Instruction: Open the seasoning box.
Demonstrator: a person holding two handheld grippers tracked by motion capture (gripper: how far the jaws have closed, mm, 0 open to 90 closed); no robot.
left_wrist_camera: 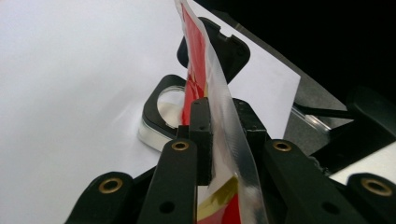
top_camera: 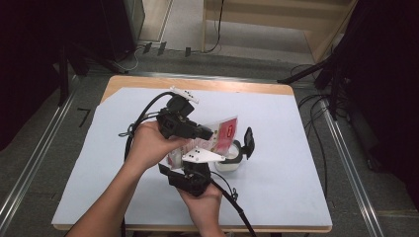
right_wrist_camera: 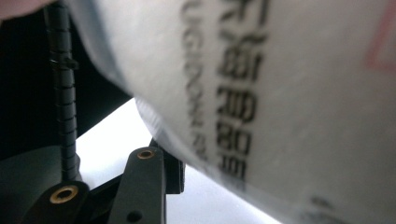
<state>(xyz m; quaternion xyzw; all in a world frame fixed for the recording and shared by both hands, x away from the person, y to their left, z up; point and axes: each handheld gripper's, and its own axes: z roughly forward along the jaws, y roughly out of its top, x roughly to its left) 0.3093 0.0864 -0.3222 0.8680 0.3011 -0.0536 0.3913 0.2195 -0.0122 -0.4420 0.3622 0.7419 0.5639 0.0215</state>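
A: What is the left gripper (left_wrist_camera: 223, 140) doing?

B: Its jaws are clamping the edge of a red and clear plastic packet (top_camera: 217, 136), holding it up in the air over the middle of the white sheet (top_camera: 296, 163).

A: And the right gripper (top_camera: 197, 165)?

B: It is sitting nearer, just under the packet. The packet's printed white face (right_wrist_camera: 280, 93) is pressing close against its camera; I cannot tell whether its jaws are gripping.

A: Anything beneath?

B: A small white container (top_camera: 232, 158) with a black hinged lid is standing open, just right of the grippers.
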